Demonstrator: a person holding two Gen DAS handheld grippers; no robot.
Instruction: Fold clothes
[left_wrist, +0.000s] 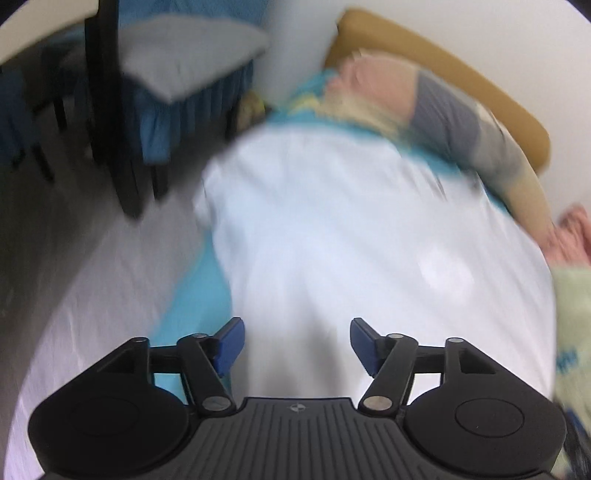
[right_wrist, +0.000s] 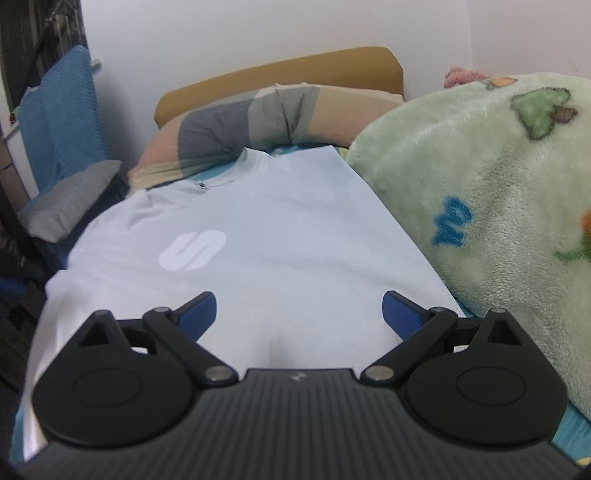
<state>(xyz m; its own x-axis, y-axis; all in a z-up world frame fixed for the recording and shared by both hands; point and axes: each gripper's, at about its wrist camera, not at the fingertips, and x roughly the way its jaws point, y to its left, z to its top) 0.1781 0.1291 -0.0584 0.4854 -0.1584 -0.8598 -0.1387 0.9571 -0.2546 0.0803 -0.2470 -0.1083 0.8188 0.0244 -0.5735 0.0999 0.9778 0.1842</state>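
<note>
A pale blue T-shirt (right_wrist: 280, 221) lies spread flat on the bed, collar toward the pillow, with a white logo (right_wrist: 192, 250) on its chest. My right gripper (right_wrist: 299, 310) hovers open over the shirt's lower hem, nothing between its blue pads. In the blurred left wrist view the same T-shirt (left_wrist: 351, 229) fills the middle, and my left gripper (left_wrist: 297, 341) stands open over its near edge, fingers wide apart and holding nothing.
A striped pillow (right_wrist: 258, 114) rests against the tan headboard (right_wrist: 280, 74). A fluffy green blanket (right_wrist: 498, 206) is heaped along the right side. The turquoise sheet (left_wrist: 195, 291) shows at the shirt's left. A dark chair (left_wrist: 110, 110) with a grey cushion stands left of the bed.
</note>
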